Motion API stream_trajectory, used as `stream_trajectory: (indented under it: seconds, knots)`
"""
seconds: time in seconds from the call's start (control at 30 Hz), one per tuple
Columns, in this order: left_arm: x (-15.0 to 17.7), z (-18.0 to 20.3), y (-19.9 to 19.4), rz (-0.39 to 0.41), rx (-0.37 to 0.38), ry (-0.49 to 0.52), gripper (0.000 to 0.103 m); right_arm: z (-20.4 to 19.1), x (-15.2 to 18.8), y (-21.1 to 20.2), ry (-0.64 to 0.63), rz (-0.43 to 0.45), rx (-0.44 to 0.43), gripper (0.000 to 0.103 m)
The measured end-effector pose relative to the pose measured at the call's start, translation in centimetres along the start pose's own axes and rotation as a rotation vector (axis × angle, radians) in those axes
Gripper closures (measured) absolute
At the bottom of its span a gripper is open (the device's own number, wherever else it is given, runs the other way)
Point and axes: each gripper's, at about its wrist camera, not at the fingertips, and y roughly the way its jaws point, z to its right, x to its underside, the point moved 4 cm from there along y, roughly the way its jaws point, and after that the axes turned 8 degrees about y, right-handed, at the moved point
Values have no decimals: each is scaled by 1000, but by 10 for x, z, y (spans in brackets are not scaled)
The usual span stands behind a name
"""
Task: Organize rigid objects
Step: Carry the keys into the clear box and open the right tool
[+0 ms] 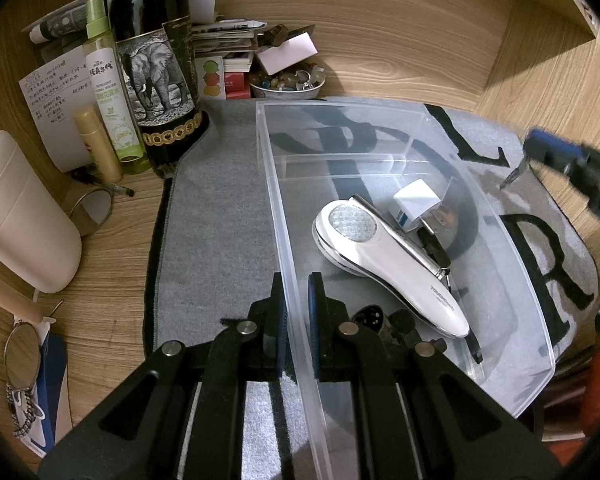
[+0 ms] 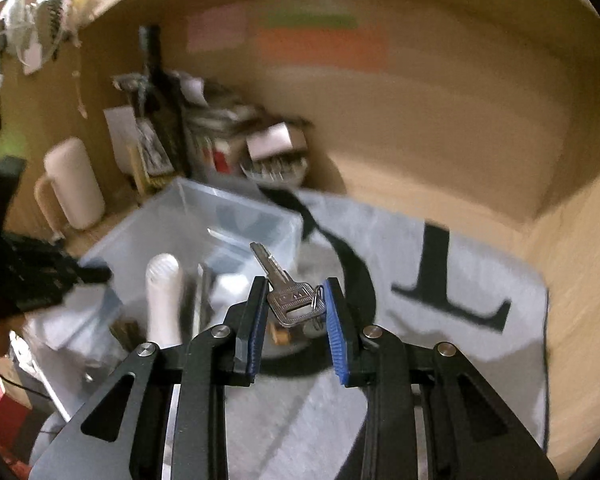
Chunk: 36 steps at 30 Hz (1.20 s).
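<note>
My left gripper (image 1: 298,312) is shut on the near left wall of a clear plastic bin (image 1: 272,168) that stands on a grey mat. In the bin lie a white handheld device (image 1: 380,256), a white plug adapter (image 1: 416,204) and a small black piece beside them. My right gripper (image 2: 298,304) is shut on a silver key (image 2: 288,300) with a small ring, held above the mat just right of the bin (image 2: 188,208). In the left wrist view the right gripper (image 1: 540,156) shows blurred at the right edge, with the key's tip pointing down.
A grey mat (image 1: 216,216) with black letters covers the wooden desk. At back left stand a dark wine bottle (image 1: 156,80), a green spray bottle (image 1: 108,92), a gold tube (image 1: 98,144) and a bowl of stones (image 1: 286,82). A cream mug (image 1: 24,216) and glasses (image 1: 22,356) lie left.
</note>
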Motion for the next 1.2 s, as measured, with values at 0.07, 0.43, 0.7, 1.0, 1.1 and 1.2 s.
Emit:
stream_trajectory:
  seconds: [0.07, 0.43, 0.7, 1.0, 1.1, 1.2]
  knots:
    - [0, 1, 0, 0, 0, 1, 95, -9, -9, -3, -21, 27, -9, 78]
    - [0, 0, 0, 0, 0, 0, 95, -68, -26, 19, -113, 27, -109, 78]
    - [-1, 2, 0, 0, 2, -1, 95, -87, -4, 71, -147, -128, -110, 78]
    - [0, 1, 0, 1, 6, -4, 95, -83, 8, 97, -147, -251, -99, 77]
    - [0, 1, 0, 2, 5, -1, 95, -82, 10, 99, -130, -282, -110, 77]
    - [1, 2, -1, 7, -4, 10, 95, -82, 9, 97, -128, -273, -110, 75]
